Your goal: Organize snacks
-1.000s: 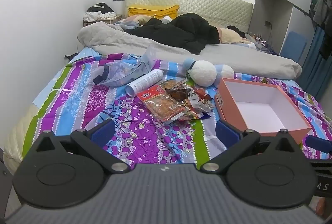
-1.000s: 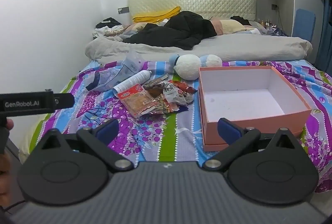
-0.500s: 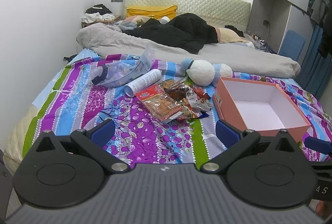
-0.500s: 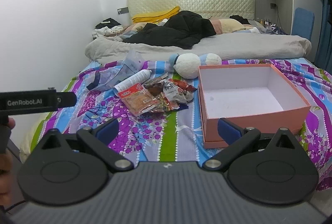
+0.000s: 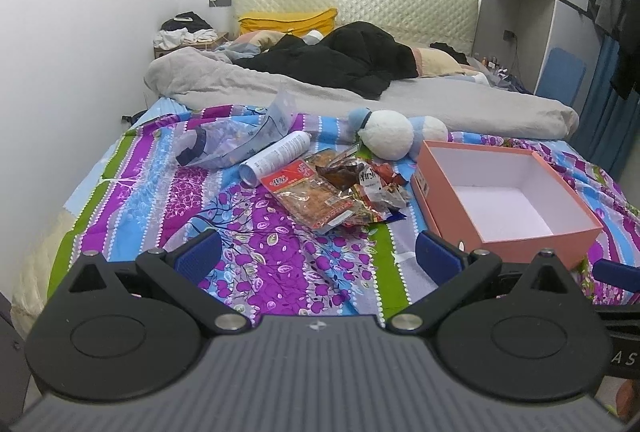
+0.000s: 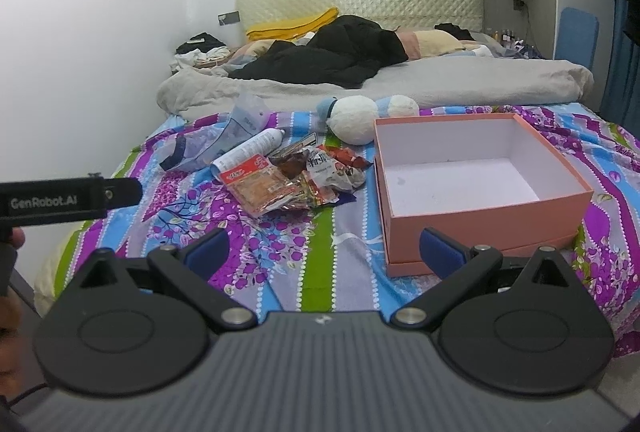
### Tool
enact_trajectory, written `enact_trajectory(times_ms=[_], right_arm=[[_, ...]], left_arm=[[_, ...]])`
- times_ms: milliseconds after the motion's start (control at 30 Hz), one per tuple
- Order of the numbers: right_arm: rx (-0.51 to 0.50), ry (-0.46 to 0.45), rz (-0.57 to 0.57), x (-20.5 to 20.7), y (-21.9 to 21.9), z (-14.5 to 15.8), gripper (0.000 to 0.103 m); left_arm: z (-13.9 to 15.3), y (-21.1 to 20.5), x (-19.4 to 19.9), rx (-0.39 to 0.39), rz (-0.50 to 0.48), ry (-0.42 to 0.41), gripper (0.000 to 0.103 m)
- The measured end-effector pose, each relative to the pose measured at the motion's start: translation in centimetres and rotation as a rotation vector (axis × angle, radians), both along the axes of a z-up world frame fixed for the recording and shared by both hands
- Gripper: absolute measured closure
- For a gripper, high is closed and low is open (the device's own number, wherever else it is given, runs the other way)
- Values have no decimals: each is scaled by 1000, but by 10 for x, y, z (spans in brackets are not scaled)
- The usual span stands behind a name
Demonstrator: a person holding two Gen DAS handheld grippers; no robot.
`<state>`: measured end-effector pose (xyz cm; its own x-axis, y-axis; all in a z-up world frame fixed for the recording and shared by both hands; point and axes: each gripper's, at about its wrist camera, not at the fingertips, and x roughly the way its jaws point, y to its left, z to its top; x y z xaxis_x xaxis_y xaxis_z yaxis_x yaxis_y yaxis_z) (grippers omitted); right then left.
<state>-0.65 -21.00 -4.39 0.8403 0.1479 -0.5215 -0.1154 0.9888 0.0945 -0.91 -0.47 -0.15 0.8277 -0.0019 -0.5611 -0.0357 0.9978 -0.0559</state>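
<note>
A pile of snack packets (image 5: 340,188) lies on the patterned bedspread, also in the right wrist view (image 6: 296,184); a clear packet with a red label (image 5: 304,192) lies on its left side. An empty pink box (image 5: 500,192) with a white inside stands to the right of the pile, also in the right wrist view (image 6: 472,184). My left gripper (image 5: 318,256) is open and empty, near the bed's front edge, short of the pile. My right gripper (image 6: 324,250) is open and empty, in front of the box's left corner. The left gripper's body (image 6: 60,200) shows at the left of the right wrist view.
A white spray can (image 5: 276,158) and a clear plastic bag (image 5: 236,140) lie left of and behind the pile. A white and blue plush toy (image 5: 396,136) lies behind it. A grey duvet (image 5: 360,100) and dark clothes (image 5: 344,60) cover the far bed. The wall is at left.
Both grippers have drifted slightly; the scene has shifted a little in both views. Nothing on the bed has moved and both grippers stay open.
</note>
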Motion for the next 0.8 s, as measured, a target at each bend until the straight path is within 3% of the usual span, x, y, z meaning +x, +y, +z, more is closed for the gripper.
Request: enact_trajectory(times_ms=[800], right_arm=[[33, 13, 91, 6, 4, -1, 0]], left_arm=[[-11, 5, 16, -27, 11, 33, 0]])
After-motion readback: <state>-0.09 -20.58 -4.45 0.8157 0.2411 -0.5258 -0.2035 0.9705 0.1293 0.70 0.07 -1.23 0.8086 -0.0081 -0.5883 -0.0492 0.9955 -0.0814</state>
